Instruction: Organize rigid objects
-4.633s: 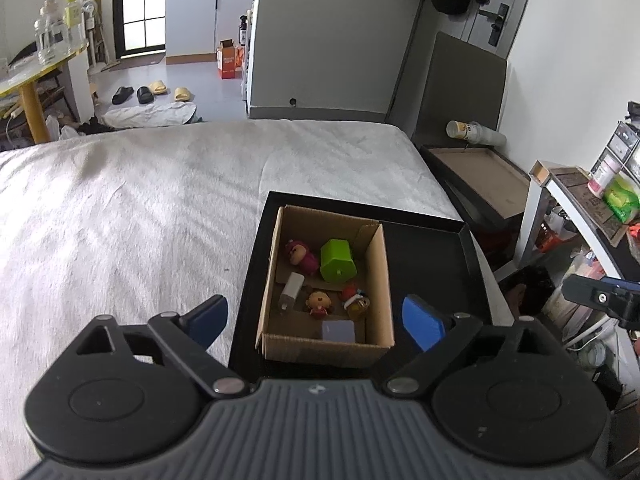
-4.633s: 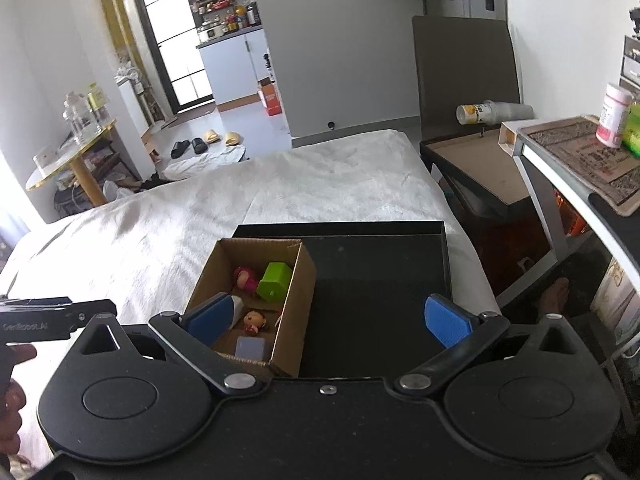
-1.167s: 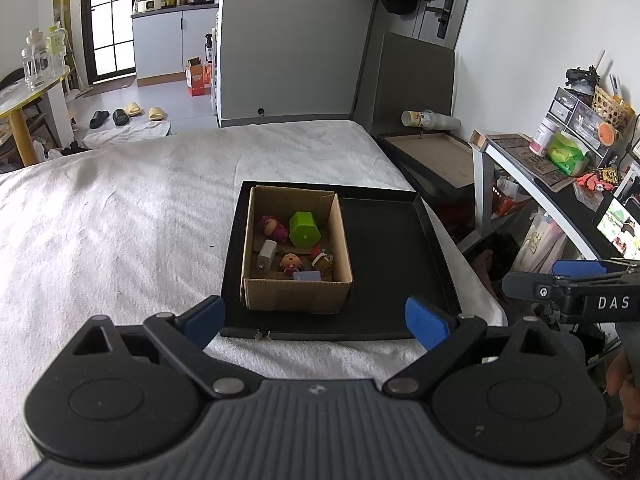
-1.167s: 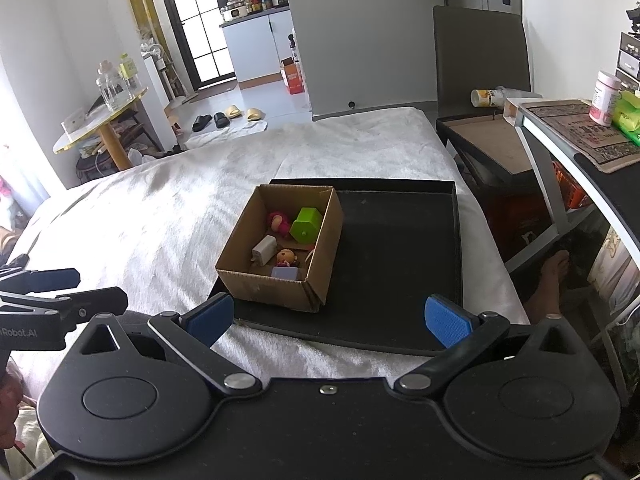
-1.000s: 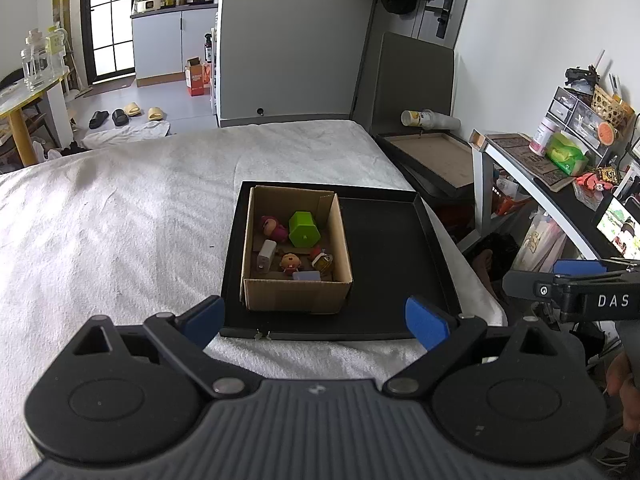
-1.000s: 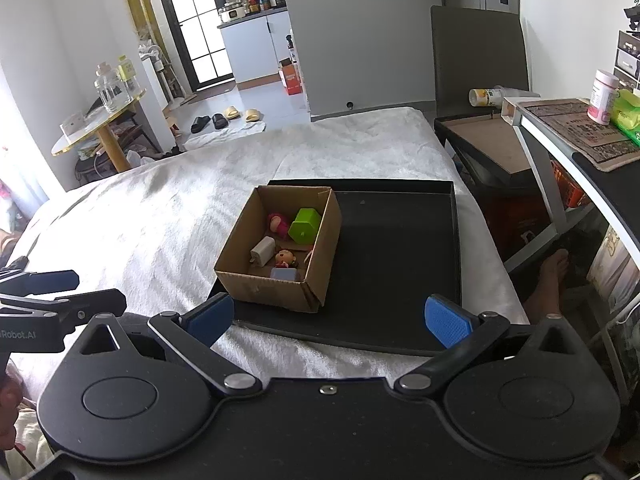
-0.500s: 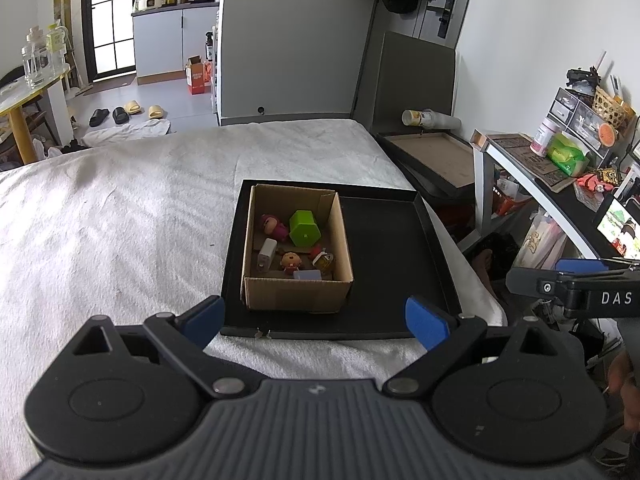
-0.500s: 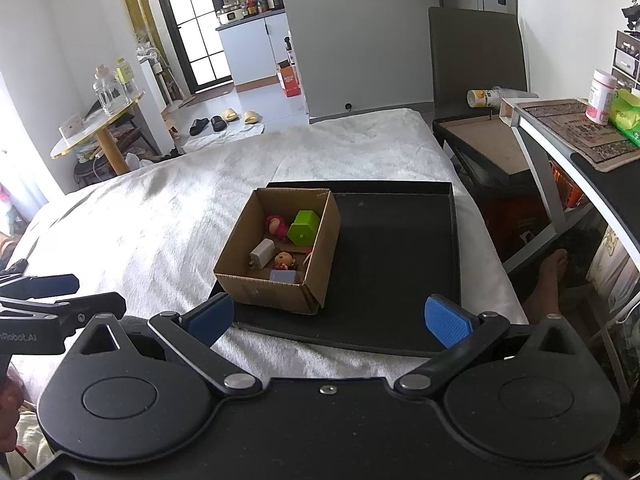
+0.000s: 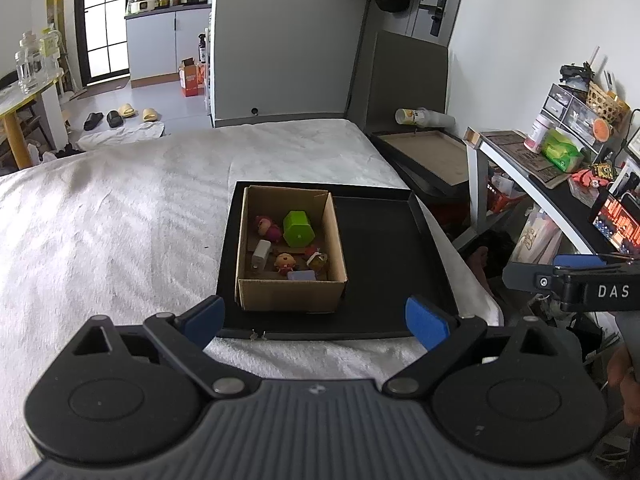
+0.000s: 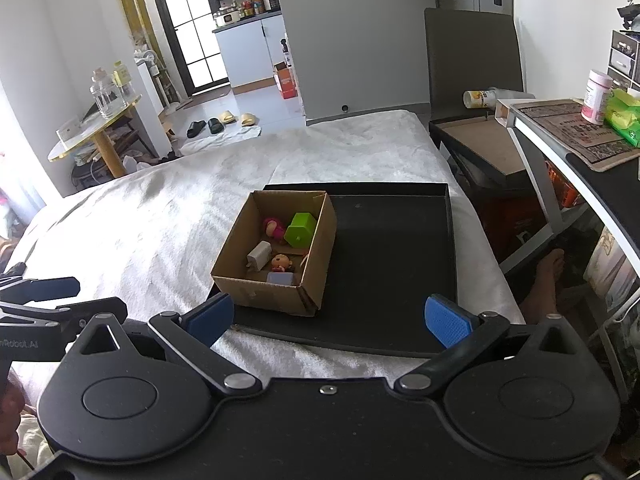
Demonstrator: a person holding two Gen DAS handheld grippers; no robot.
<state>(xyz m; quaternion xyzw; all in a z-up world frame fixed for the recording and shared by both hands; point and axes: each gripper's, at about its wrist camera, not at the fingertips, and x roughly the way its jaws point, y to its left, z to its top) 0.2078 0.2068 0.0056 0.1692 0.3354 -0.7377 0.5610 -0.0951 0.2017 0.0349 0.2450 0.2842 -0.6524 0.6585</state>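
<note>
while both hand-held grippers gape empty, cardboard box [image 9: 291, 292] hugs black tray's [image 9: 384, 276] left edge.

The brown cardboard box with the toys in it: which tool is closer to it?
Left, though only slightly. The left tool hangs open straight in front of the brown cardboard box. The right tool, also open, sits back and off to the box's right.

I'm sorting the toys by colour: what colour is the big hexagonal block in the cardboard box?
Bright green block, clearest in the left wrist view.
</note>
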